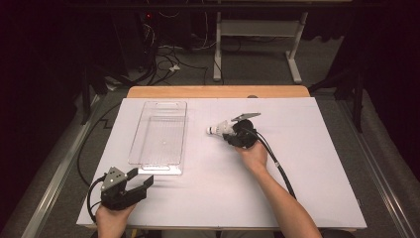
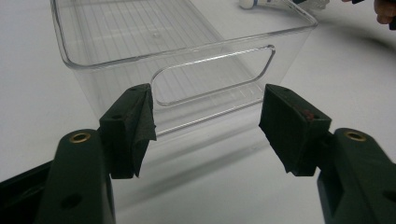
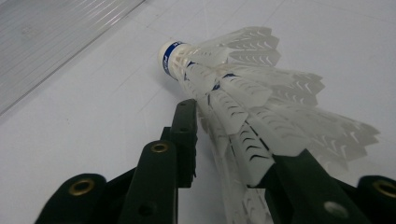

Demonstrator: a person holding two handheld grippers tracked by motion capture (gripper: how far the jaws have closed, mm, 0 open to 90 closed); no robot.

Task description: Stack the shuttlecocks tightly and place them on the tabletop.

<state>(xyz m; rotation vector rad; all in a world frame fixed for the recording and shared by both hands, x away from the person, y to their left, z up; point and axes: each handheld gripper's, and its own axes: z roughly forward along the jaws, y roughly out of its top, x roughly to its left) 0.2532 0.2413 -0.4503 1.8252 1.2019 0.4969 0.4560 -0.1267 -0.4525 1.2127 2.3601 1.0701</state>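
Right gripper (image 3: 224, 140) pinching the feather skirt of a white shuttlecock (image 3: 233, 88) on the white table (image 1: 307, 163).

The jaws have narrowed onto the feathers partway along the skirt, so the hold looks gentle; I judge the shuttlecock very light and fragile, its thin vanes easily bent or crushed, and the firm rounded cork tip (image 3: 169, 57) with its blue band the sturdier place to grip. It lies tip-forward, just right of the clear, ribbed, rectangular plastic tray (image 1: 161, 134), apart from it. The left gripper (image 2: 208, 123) waits with jaws spread wide, empty, near the tray's cut-out handle (image 2: 212, 74) at its near end.
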